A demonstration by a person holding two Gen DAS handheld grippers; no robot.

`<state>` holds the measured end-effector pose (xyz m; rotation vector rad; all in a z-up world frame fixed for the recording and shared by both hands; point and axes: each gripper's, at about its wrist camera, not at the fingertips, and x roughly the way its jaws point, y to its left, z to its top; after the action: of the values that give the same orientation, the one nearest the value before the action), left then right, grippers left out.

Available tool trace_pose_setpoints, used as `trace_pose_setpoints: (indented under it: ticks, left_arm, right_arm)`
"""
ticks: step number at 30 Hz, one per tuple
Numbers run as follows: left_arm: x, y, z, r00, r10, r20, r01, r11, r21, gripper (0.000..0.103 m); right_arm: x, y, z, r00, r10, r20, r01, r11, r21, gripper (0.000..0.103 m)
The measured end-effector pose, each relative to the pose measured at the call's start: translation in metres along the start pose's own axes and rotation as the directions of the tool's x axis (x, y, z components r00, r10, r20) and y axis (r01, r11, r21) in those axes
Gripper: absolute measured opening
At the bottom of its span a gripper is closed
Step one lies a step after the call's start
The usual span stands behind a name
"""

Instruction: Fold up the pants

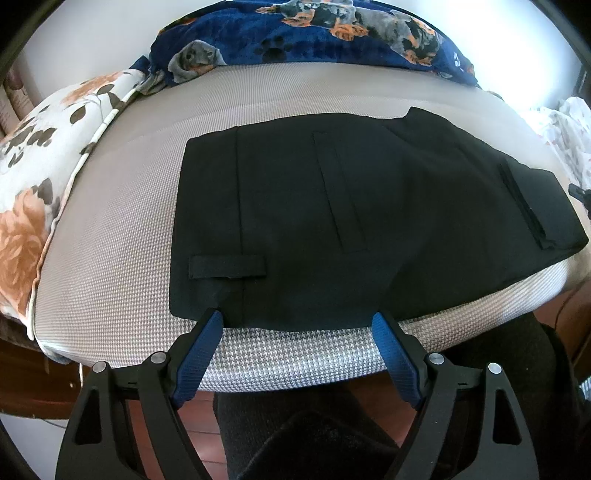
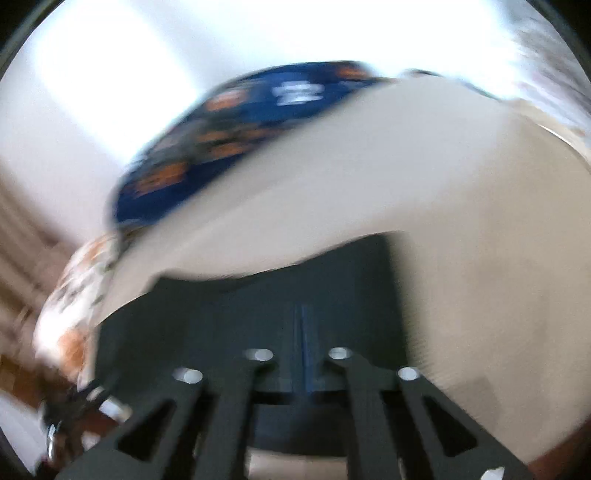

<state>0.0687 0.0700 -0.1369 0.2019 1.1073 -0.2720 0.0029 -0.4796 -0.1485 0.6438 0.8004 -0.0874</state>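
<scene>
Left wrist view: the black pants (image 1: 332,221) lie folded flat on a grey checked cushion (image 1: 122,258), with the waistband and a belt loop on the left side. The left gripper (image 1: 297,321) hovers at the near edge of the pants, its blue fingers (image 1: 201,350) spread wide apart and holding nothing; both tips sit just at the fabric's hem. A floral pillow (image 1: 33,177) lies to the left and a navy dog-print blanket (image 1: 314,33) behind.

Right wrist view: the picture is badly blurred. The right gripper (image 2: 306,354) has its fingers pressed together over the pants (image 2: 229,306), which lie directly ahead of it. Whether cloth is pinched between them cannot be told.
</scene>
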Motion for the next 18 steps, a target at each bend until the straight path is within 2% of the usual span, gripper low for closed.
trace_pose_setpoints:
  ticks: [3,8,12,15,16,17,18]
  left_arm:
    - [0.001,0.0,0.0,1.0,0.002,-0.003,-0.002,1.0,-0.003,0.084]
    - [0.004,0.0,0.0,1.0,0.009,-0.01,-0.009,1.0,-0.007,0.087]
    - [0.005,-0.001,-0.001,1.0,0.011,-0.008,-0.011,1.0,-0.002,0.089]
    - [0.006,-0.001,0.0,1.0,0.01,-0.009,-0.01,1.0,-0.003,0.09]
    - [0.006,-0.001,0.0,1.0,0.01,-0.009,-0.01,1.0,-0.001,0.09]
    - [0.006,-0.001,0.0,1.0,0.01,-0.008,-0.01,1.0,0.001,0.09]
    - [0.005,-0.001,0.0,1.0,0.011,-0.005,-0.011,1.0,0.001,0.09]
  right_arm:
    - [0.01,-0.026,0.013,1.0,-0.022,0.001,0.021,0.997,0.069,0.006]
    - [0.028,-0.028,0.027,0.999,-0.048,-0.009,0.049,0.998,0.045,0.006]
    - [0.049,-0.028,0.033,0.985,-0.16,-0.058,0.16,0.987,-0.015,0.0]
    - [0.051,-0.005,0.034,0.957,-0.285,-0.056,0.273,0.948,-0.166,0.0]
    - [0.049,-0.001,0.033,0.957,-0.285,-0.055,0.271,0.945,-0.185,0.004]
    - [0.045,-0.001,0.033,0.97,-0.238,-0.056,0.226,0.96,-0.167,0.009]
    - [0.037,-0.003,0.032,0.982,-0.183,-0.045,0.175,0.975,-0.135,0.009]
